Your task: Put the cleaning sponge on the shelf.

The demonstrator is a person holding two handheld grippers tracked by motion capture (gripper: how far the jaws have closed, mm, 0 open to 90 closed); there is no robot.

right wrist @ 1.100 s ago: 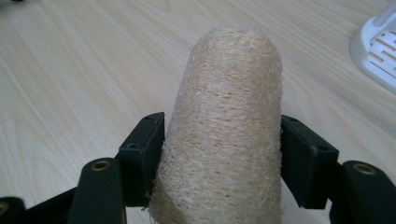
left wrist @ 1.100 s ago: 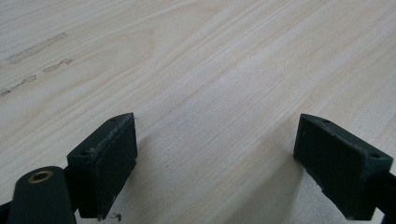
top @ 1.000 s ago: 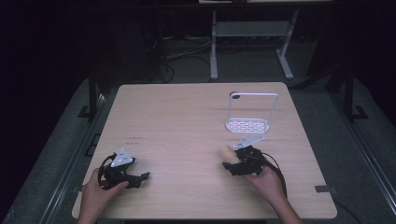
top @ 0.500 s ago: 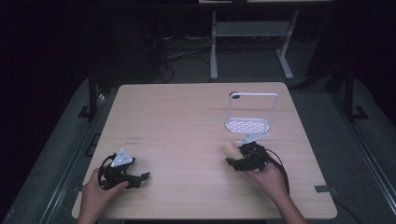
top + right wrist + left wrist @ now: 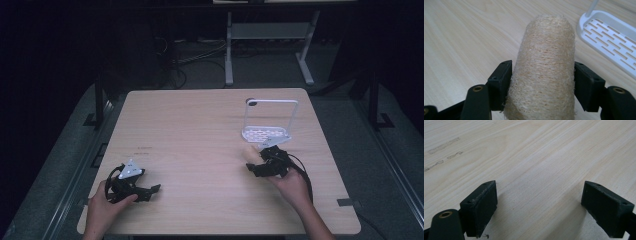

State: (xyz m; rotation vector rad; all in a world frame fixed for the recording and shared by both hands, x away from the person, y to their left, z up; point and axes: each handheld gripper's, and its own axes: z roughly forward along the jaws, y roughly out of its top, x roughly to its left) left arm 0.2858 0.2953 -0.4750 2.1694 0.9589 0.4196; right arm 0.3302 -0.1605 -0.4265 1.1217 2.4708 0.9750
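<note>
- Since a second earlier, the right hand-held gripper (image 5: pixel 543 75) has been edged slightly nearer the white rack (image 5: pixel 267 132).
- The loofah (image 5: pixel 544 65), light, soft and springy, is pinched mid-length, just above the tabletop (image 5: pixel 200 125).
- The left hand-held gripper (image 5: pixel 539 207) is held spread, empty.

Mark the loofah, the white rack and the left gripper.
loofah (image 5: pixel 544 62), right gripper view, middle of its fibrous side.
white rack (image 5: pixel 266 134), high view, perforated base.
left gripper (image 5: pixel 539 207), left gripper view, midway between its open jaws.

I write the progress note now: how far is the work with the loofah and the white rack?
Done: the right claw is shut on the loofah. In hand: it holds the loofah just beside the white rack. Probably left: setting it on the rack's slotted base. The left claw rests open on the table.
</note>
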